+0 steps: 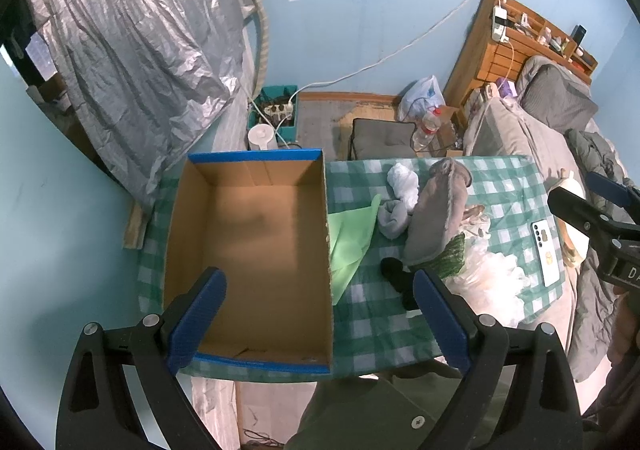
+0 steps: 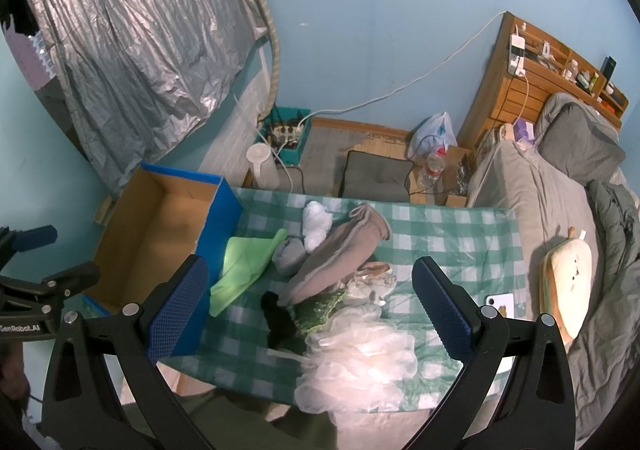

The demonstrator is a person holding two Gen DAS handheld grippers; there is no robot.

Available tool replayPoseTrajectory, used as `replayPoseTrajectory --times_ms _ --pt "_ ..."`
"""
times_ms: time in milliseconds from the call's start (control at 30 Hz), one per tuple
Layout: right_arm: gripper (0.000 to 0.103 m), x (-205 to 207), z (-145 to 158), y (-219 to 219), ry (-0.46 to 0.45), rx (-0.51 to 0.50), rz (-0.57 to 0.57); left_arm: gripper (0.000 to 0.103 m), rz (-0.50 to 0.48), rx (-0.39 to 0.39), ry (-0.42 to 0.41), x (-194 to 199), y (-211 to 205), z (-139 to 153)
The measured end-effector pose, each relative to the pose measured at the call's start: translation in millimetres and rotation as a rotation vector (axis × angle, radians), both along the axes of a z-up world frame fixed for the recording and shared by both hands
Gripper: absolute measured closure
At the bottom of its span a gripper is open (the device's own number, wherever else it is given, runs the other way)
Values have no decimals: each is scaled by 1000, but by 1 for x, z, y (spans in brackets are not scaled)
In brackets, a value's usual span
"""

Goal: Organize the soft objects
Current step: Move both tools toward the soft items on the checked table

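**Box empty, pile untouched — nothing sorted yet**

You have the whole job ahead of you, as far as these views show. The checked tablecloth (image 2: 440, 226) carries everything: at its left end sits the cardboard box (image 1: 248, 250) with the blue rim, and its floor is bare — not one soft thing lies in it.

To the right of the box the soft objects lie in a loose heap. Going down in size: the pale mesh bath pouf (image 2: 360, 366) spills over the near edge of the table; the taupe fleece roll (image 2: 340, 254) lies on a slant across the middle of the heap; the light green cloth (image 2: 240, 270) rests flat against the box's outer wall; the textured dark green piece (image 2: 320, 310) peeks out from under the roll's near end; then the white bundle (image 2: 316, 226) at the far side, the grey sock (image 2: 290, 256) just beside it, and the small black item (image 2: 278, 320) nearest you. A phone (image 1: 545, 252) lies at the table's right end, apart from the heap; I judge it no part of the sorting.

Your left gripper (image 1: 318, 320) hangs over the box's near right corner, fingers spread wide and holding nothing. Your right gripper (image 2: 310, 308) hovers above the heap, likewise wide apart and empty, with the black item and pouf between its fingers in view. Every piece is still to be moved.
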State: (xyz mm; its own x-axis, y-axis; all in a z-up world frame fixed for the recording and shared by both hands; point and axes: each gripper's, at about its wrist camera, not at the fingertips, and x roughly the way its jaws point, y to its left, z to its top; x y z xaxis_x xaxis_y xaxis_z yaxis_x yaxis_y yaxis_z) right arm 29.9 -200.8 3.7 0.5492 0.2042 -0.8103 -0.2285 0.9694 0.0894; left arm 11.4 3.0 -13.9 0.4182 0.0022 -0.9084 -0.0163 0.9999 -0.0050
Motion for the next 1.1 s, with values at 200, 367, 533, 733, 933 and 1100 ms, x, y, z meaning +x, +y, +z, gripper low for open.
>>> replayPoseTrajectory --times_ms 200,367,533,733,933,1100 --pt "2 0 0 0 3 0 0 7 -1 2 -1 3 -2 0" --pt "2 4 -5 0 14 -5 -2 7 -12 -8 22 5 -13 3" --pt "2 7 -11 -4 30 -6 -4 7 -31 -16 64 2 -16 -2" --pt "2 6 -19 -15 56 -3 -8 7 -48 155 104 6 -19 -14" --pt "2 8 -32 -31 99 -3 -17 7 -81 115 22 15 -32 -25" --pt "2 10 -50 -46 153 10 -17 7 -106 61 78 27 -39 -39"
